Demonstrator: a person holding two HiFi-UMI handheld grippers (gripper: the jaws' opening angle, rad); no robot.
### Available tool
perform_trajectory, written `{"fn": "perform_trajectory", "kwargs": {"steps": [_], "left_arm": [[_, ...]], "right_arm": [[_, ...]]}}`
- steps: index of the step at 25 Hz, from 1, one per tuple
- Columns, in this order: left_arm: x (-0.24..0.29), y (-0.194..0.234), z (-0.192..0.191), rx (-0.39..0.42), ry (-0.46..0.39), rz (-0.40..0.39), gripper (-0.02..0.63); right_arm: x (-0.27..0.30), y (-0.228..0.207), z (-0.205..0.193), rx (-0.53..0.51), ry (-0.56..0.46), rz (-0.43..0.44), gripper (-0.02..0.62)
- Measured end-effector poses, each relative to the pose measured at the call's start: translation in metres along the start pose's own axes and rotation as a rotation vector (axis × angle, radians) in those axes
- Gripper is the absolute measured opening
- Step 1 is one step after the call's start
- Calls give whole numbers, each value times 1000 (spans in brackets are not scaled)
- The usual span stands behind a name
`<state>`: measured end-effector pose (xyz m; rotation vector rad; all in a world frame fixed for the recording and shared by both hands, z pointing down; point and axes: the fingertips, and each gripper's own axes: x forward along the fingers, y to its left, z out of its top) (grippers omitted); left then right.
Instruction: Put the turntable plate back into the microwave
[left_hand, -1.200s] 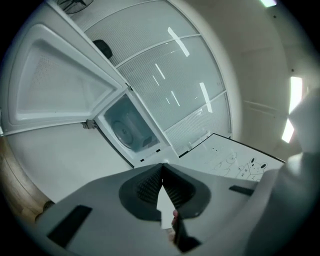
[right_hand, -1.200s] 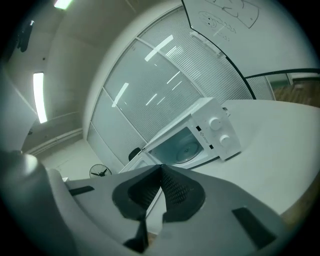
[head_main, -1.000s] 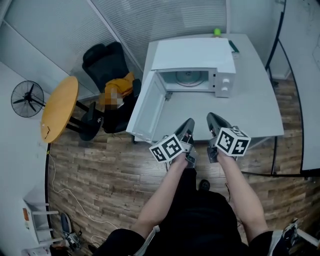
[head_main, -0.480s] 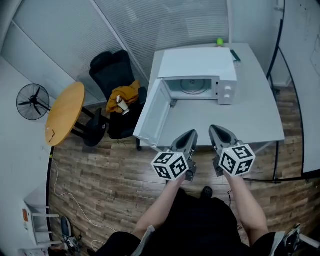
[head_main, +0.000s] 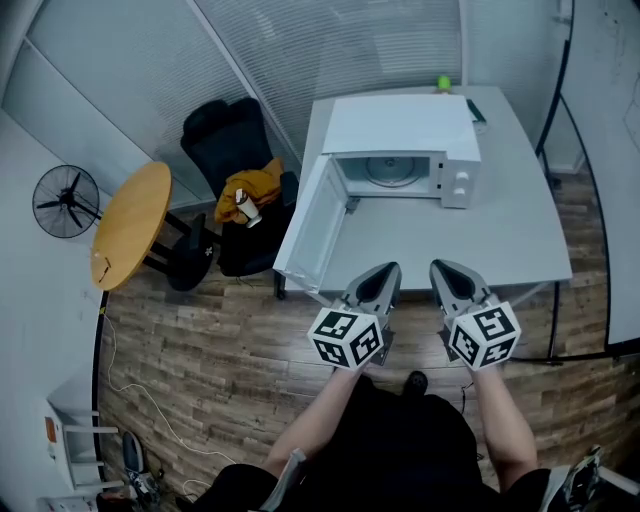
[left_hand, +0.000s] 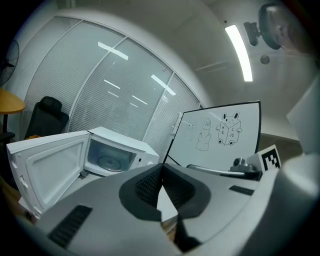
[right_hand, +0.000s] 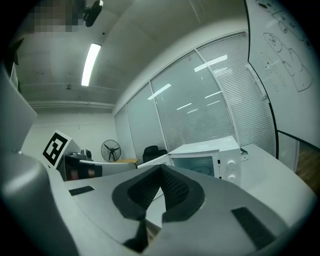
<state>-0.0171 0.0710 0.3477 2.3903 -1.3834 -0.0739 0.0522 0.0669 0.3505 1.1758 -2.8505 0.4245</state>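
Note:
The white microwave (head_main: 400, 145) stands on the white table (head_main: 500, 230) with its door (head_main: 305, 235) swung wide open to the left. The glass turntable plate (head_main: 390, 172) lies flat inside the cavity; it also shows in the left gripper view (left_hand: 107, 162) and, faintly, in the right gripper view (right_hand: 202, 169). My left gripper (head_main: 385, 272) and right gripper (head_main: 447, 270) hover side by side over the table's near edge, well short of the microwave. Both point level at it. Both are shut, and nothing is between their pads (left_hand: 150, 182) (right_hand: 175, 190).
A black office chair (head_main: 225, 140) with an orange garment (head_main: 248, 190) stands left of the open door, then a round wooden table (head_main: 128, 225) and a floor fan (head_main: 66, 200). A green ball (head_main: 442, 83) lies behind the microwave. A whiteboard (left_hand: 220, 135) stands to the right.
Both grippers have drawn back from the microwave toward my body and rolled, so their marker cubes now face up. The plate and door have not moved.

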Motion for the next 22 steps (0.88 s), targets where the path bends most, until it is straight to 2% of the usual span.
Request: {"fn": "perform_trajectory", "kwargs": {"steps": [15,22], "left_arm": [[-5,-8,-11,19,13,6,-2],[-7,-13,-18,0,24,3,-2]], "right_arm": [[-17,-1,-8,-13,1,-4,9],[-25,-1,-9,-13,2,4,9]]}}
